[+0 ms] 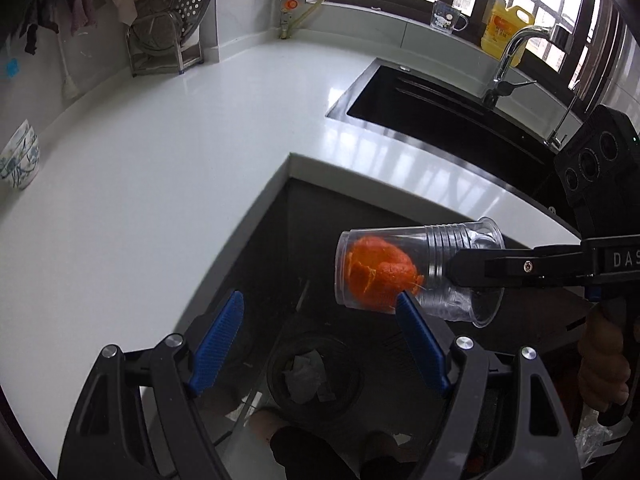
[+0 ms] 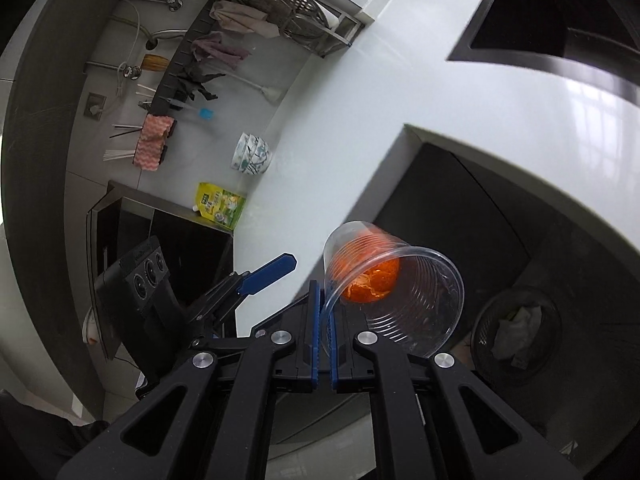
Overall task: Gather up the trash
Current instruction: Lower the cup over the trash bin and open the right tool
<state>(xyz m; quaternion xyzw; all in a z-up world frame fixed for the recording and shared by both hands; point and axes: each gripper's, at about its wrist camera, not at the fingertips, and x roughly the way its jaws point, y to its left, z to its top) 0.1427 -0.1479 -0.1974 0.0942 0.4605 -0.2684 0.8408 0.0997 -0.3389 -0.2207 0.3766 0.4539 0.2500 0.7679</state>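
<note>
my right gripper (image 2: 324,344) pinches the clear cup's (image 2: 394,292) rim, tipped sideways so the orange peel (image 2: 370,280) stays in; bin (image 2: 516,340) at 3 o'clock. left gripper (image 1: 320,340) spread, empty.

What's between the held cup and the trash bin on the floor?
Nothing. In the right wrist view the plastic cup, pinched at its rim by the right gripper, hangs over dark floor, with only open air to the bin.
</note>
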